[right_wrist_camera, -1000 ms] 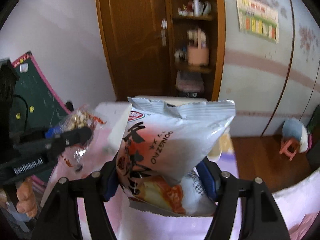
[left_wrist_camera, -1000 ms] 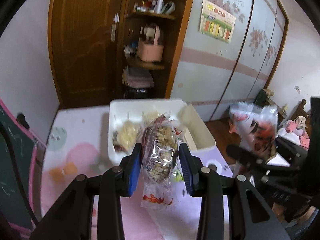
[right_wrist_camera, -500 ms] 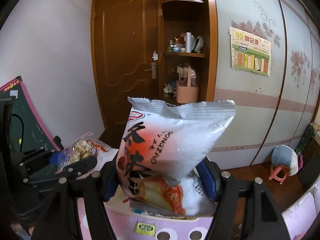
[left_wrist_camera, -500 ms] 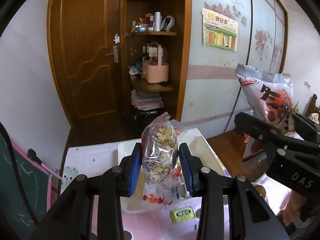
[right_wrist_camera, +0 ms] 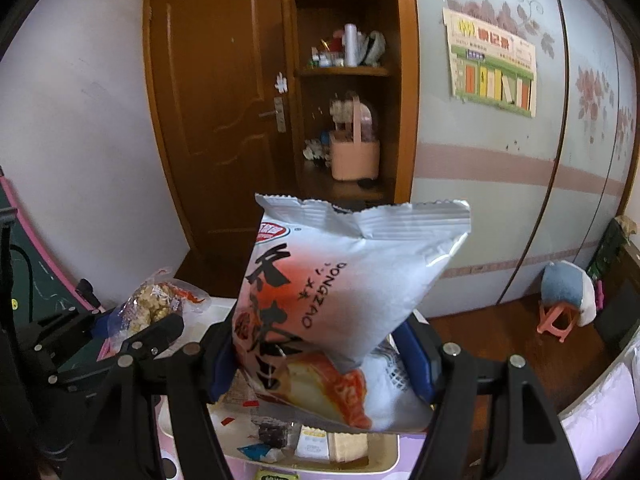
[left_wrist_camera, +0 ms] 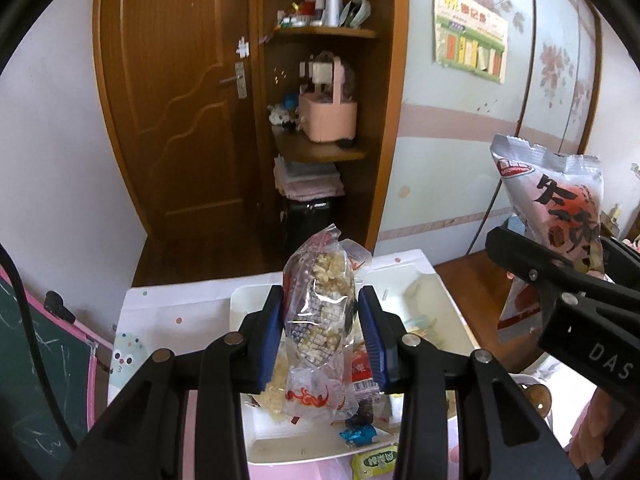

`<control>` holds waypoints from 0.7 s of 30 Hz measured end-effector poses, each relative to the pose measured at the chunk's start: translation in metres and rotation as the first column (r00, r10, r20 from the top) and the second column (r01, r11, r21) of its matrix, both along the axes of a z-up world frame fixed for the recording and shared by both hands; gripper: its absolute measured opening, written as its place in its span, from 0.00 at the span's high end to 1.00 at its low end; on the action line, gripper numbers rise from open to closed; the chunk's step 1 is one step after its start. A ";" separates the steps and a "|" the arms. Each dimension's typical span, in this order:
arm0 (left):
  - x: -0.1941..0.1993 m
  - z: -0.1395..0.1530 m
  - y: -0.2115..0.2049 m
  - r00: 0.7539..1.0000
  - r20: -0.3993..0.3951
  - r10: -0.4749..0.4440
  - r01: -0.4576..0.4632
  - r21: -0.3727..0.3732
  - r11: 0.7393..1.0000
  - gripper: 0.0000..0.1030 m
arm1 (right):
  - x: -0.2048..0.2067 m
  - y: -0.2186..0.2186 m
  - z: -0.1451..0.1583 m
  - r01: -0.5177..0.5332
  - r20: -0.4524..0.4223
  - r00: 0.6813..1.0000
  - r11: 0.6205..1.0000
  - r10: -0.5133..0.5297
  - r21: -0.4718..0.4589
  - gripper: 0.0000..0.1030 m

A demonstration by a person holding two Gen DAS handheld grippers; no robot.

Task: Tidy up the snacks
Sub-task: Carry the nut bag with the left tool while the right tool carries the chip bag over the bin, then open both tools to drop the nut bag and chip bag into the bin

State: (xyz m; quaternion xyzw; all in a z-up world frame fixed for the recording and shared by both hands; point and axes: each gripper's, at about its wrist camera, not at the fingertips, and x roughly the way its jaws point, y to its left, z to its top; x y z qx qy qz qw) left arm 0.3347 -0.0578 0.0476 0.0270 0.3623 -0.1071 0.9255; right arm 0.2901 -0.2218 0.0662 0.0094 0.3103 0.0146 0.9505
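Wooden door (left_wrist_camera: 176, 120) and open corner shelves (left_wrist_camera: 328, 152) fill the far side of the room, a pink caddy (left_wrist_camera: 328, 116) on the middle shelf at about 12 o'clock in the left wrist view. Below them a pink-patterned surface (left_wrist_camera: 160, 320) carries a white bin (left_wrist_camera: 436, 304) with small wrapped snacks inside. Left claw (left_wrist_camera: 322, 338) is clamped on a clear bag of puffed-grain snacks (left_wrist_camera: 320, 312), held upright above the bin, blue pads pressing both sides. Right claw (right_wrist_camera: 324, 360) is clamped on a silver and red snack bag (right_wrist_camera: 344, 292), which stands tilted above the bin's near end. In the left wrist view that bag shows at 3 o'clock. A small yellow-green packet (left_wrist_camera: 376, 460) lies on the surface just beside the bin's near wall, at 6 o'clock.
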 end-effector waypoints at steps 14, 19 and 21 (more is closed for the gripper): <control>0.039 -0.049 -0.003 0.997 -0.044 0.068 -0.065 0.076 0.995 0.00 | 0.053 0.001 -0.053 0.013 -0.157 0.987 1.000 -0.014 -0.007 0.30; 0.041 -0.060 -0.001 0.996 -0.045 0.076 -0.071 0.110 0.991 0.01 | 0.058 -0.004 -0.068 0.027 -0.203 0.979 1.000 -0.024 0.013 0.24; 0.042 -0.063 0.001 0.995 -0.058 0.076 -0.070 0.105 0.992 0.01 | 0.057 -0.005 -0.072 0.030 -0.210 0.977 1.000 -0.027 0.009 0.24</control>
